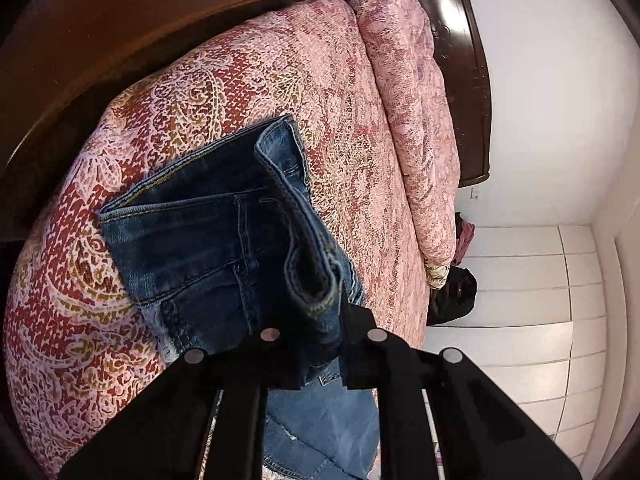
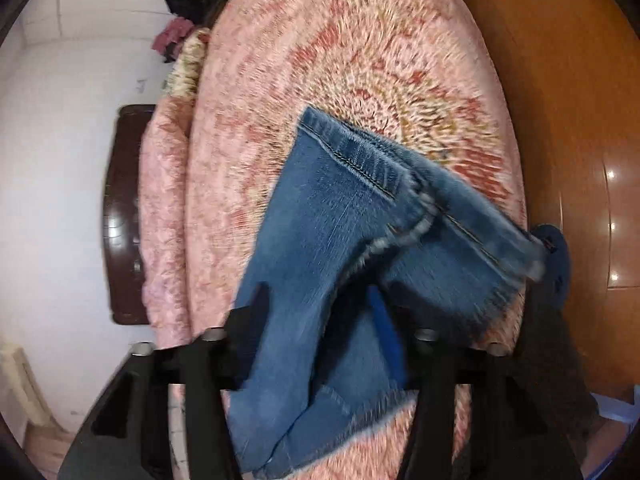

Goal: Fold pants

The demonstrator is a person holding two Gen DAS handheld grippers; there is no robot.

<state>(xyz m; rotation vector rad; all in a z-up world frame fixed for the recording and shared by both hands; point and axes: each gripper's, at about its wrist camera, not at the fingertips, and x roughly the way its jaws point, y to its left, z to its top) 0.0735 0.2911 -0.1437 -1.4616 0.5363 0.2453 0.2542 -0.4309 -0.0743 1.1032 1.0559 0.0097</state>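
Blue jeans [image 1: 200, 240] lie partly folded on a red and pink patterned bedspread [image 1: 280, 80]. My left gripper [image 1: 326, 320] is shut on a stitched, doubled edge of the jeans, which rises from the bed up to the fingers. The right wrist view is blurred. In it a lighter stretch of the jeans [image 2: 320, 220] runs from the bedspread [image 2: 320, 60] up into my right gripper [image 2: 324, 316]. Its fingers [image 2: 250, 312] stand apart, and a thick fold of denim fills the gap and touches both. A frayed hem hangs out to the right.
A rolled pink quilt [image 1: 408, 100] lies along the bed by a dark wooden headboard [image 1: 460, 80]. A black bag [image 1: 456, 296] sits on the white tiled floor [image 1: 520, 300] beside the bed. Brown wood [image 1: 100, 40] borders the other side.
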